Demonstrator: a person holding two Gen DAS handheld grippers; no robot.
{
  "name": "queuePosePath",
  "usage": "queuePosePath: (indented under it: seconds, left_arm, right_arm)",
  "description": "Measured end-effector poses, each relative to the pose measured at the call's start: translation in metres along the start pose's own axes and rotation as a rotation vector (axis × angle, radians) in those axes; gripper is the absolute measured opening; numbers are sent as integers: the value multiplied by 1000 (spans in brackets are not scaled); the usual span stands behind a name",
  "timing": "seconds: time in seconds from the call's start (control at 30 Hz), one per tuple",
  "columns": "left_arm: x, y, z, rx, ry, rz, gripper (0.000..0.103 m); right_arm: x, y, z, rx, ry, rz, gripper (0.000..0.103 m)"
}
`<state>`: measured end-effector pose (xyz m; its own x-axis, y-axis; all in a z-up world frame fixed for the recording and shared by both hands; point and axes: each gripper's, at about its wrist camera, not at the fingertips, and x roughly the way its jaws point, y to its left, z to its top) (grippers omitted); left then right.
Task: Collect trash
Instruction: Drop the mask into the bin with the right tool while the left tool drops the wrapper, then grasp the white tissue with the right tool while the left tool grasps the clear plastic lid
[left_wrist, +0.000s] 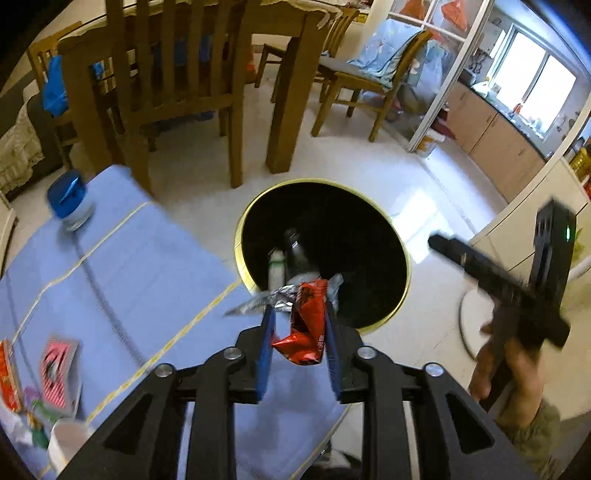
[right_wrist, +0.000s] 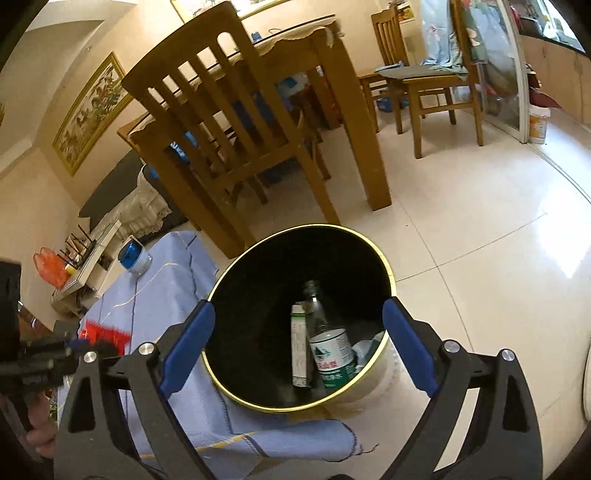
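My left gripper (left_wrist: 298, 312) is shut on a crumpled red and silver snack wrapper (left_wrist: 306, 325) and holds it at the table's edge, just short of the black bin (left_wrist: 369, 236) with the gold rim on the floor. The bin also shows in the right wrist view (right_wrist: 258, 280), holding a clear bottle (right_wrist: 325, 339) and a white carton (right_wrist: 300, 347). My right gripper (right_wrist: 295, 332) is open and empty, above the bin's mouth. It appears blurred at the right of the left wrist view (left_wrist: 498, 280).
A blue cloth covers the table (left_wrist: 147, 266). A blue-lidded jar (left_wrist: 70, 199) stands at its far corner. A pink packet (left_wrist: 59, 373), a white cup (left_wrist: 66, 443) and other litter lie at the near left. Wooden chairs (right_wrist: 221, 129) and a dining table stand behind.
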<state>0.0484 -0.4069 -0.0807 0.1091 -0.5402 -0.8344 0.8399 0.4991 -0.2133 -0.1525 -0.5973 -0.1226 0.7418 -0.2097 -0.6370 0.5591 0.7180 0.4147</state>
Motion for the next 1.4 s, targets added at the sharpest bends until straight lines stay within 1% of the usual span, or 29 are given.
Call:
queuePosePath:
  seconds: [0.03,0.07,0.13,0.2,0.3,0.37,0.5,0.6,0.63,0.67,0.73,0.77,0.87,0.97,1.03,1.1,1.17,1.27,1.33,1.4]
  left_arm:
    - [2,-2,3,1,-4,-5,57]
    - [6,-6,8,6,-14,-6,74]
    - [9,-11,13,14,-39,8,75]
    - [14,-10,13,-6,-31,-11,75]
    - [12,-5,7,-22,-25,13,73]
    - [5,0,-1,-28,-20,54,72]
    - [-22,2,-21,-33,-20,96,71]
    - [-54,-2,-42,-4,-39,147,72]
    - [-63,-1,-49,3,-47,165,75]
    - [-74,1,-57,6,-59,190,81]
    - [-92,7,-70,5,-81,231,87]
    - [-103,12,-79,0,-87,249,87]
    - [-131,39,-101,-35,-81,279,87]
    - [-175,81,-121,-117,-133,330,87]
    - [-202,109,-134,-185,-165,362,88]
    - [-236,150,-155,-285,-201,400,88]
    - [-260,176,-173,-353,-227,432,88]
    - [-293,217,-204,-449,-238,485,88]
    - [-310,238,-221,-499,-255,515,88]
    - [-325,262,-239,-554,-264,559,88]
  right_arm:
    - [-3,-3,0,3,-2,-2,92]
    - [-4,-7,-1,9,-4,-4,92]
    - [-4,-14,-3,25,-5,-7,92]
    - [-5,-17,-4,33,-3,-10,92]
    - [-3,-19,-10,31,5,-11,92]
    - [-2,-16,-12,32,10,-7,92]
    - [-1,-3,-14,21,15,9,93]
    - [3,19,-18,-14,34,35,94]
    - [5,29,-20,-33,45,48,94]
    - [7,39,-22,-51,56,61,95]
    - [14,66,-30,-91,86,94,95]
    - [16,77,-33,-107,97,109,96]
    - [22,119,-46,-177,141,174,97]
    - [26,168,-60,-260,184,250,97]
    - [26,200,-67,-304,208,299,97]
    - [24,230,-74,-352,227,341,97]
    - [21,257,-80,-399,240,375,97]
    - [16,298,-93,-489,260,426,97]
    - [15,319,-99,-514,276,452,97]
    - [14,345,-104,-531,301,507,97]
